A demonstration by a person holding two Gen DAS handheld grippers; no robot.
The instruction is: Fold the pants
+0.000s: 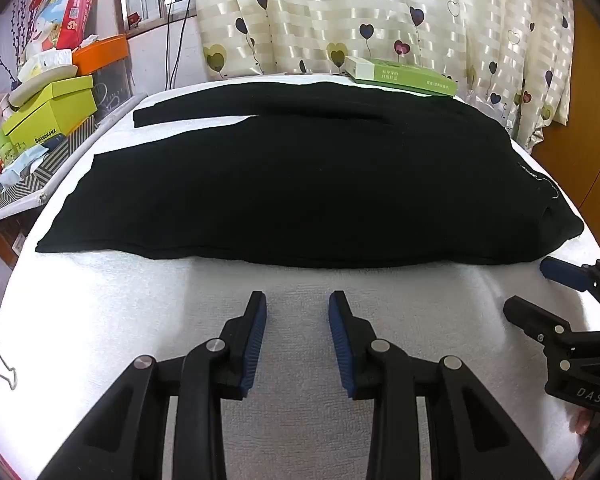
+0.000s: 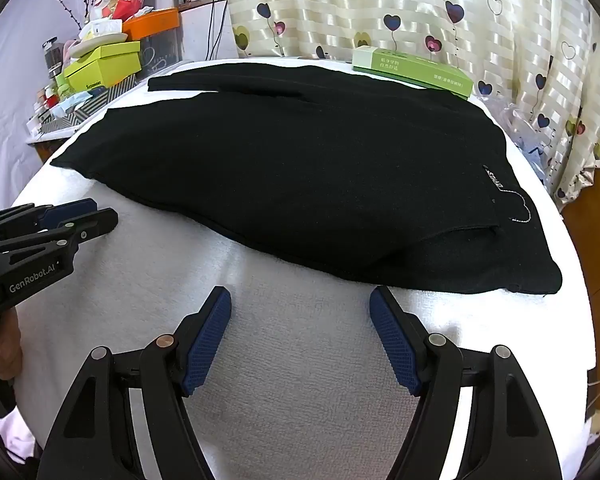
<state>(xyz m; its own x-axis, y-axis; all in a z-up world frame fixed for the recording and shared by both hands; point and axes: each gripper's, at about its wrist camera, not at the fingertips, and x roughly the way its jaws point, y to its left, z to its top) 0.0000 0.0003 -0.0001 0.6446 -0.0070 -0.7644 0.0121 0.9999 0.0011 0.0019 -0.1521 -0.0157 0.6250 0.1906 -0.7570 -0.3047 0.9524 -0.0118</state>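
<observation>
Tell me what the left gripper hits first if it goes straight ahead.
Probably the near edge of the black pants. The left gripper is open over bare white towel, with nothing between it and that edge.

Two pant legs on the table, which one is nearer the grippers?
The wide front leg of the black pants, its edge closest to the left gripper and right gripper. The other leg lies behind it, toward the curtain.
</observation>
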